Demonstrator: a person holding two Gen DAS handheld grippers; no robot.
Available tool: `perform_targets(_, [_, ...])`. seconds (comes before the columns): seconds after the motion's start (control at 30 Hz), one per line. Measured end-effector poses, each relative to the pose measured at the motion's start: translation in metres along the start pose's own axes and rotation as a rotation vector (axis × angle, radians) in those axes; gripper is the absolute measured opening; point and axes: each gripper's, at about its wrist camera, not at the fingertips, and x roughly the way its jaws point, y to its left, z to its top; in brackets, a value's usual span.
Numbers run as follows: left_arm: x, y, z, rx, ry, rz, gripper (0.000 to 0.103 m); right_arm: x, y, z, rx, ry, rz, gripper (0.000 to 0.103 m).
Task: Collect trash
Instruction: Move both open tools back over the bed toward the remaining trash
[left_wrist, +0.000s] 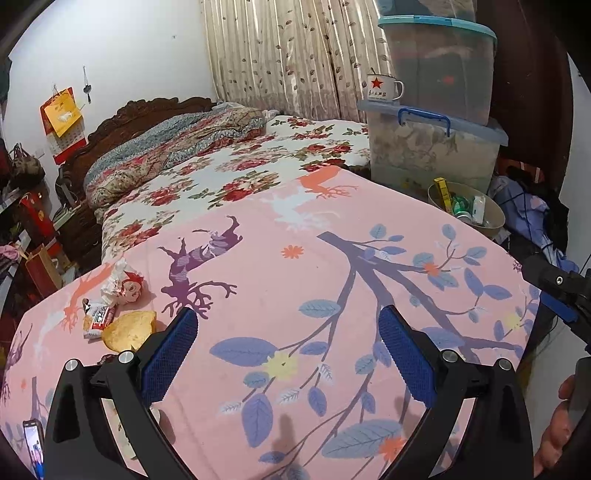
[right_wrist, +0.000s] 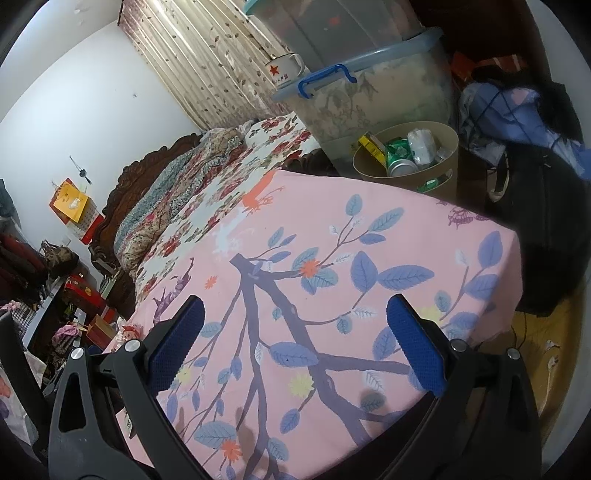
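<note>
- A pink sheet (left_wrist: 314, 295) printed with purple branches and blue leaves covers the near surface and fills most of both views; a floral bed (left_wrist: 229, 173) lies behind it.
- Stacked clear storage boxes (left_wrist: 436, 147) stand at the far right corner, with a white enamel mug (left_wrist: 384, 88) bearing a red star on the lower lid.
- A tan round trash bin (right_wrist: 406, 162) stands just beside those boxes, past the sheet's far edge. It already holds a yellow carton, a green can and white wrappers.
- The left gripper (left_wrist: 288, 354) hangs above the sheet, its blue-padded jaws spread wide with nothing between them.
- The right gripper (right_wrist: 295, 343) is likewise spread wide and empty, pointing toward the bin.
- The remaining trash (left_wrist: 114, 314) lies in a small cluster on the sheet's left edge, just left of the left gripper: a crumpled white wrapper with a red cartoon face, a small red-and-white packet, and a yellowish curved piece that looks like peel or a crisp bag.
- The step in hand appears to be the pause between pieces, with both grippers free.
- The next move probably calls for swinging the left gripper left and down onto one piece, closing gently since the wrappers look light and crushable.
</note>
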Motion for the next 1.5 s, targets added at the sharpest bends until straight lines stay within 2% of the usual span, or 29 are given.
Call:
perform_targets(0.7, [0.006, 0.014, -0.008, -0.033, 0.037, 0.022, 0.094, 0.004, 0.010, -0.007, -0.035, 0.031, 0.033, 0.098])
perform_targets(0.93, [0.009, 0.029, -0.012, -0.067, 0.051, 0.036, 0.094, 0.008, 0.023, -0.013, -0.083, 0.050, 0.057, 0.098])
perform_targets(1.27, [0.014, 0.055, -0.021, -0.122, 0.069, 0.051, 0.094, 0.021, 0.049, -0.027, -0.169, 0.110, 0.083, 0.090])
perform_targets(1.5, [0.015, 0.078, -0.027, -0.169, 0.078, 0.071, 0.094, 0.031, 0.076, -0.040, -0.261, 0.151, 0.111, 0.089])
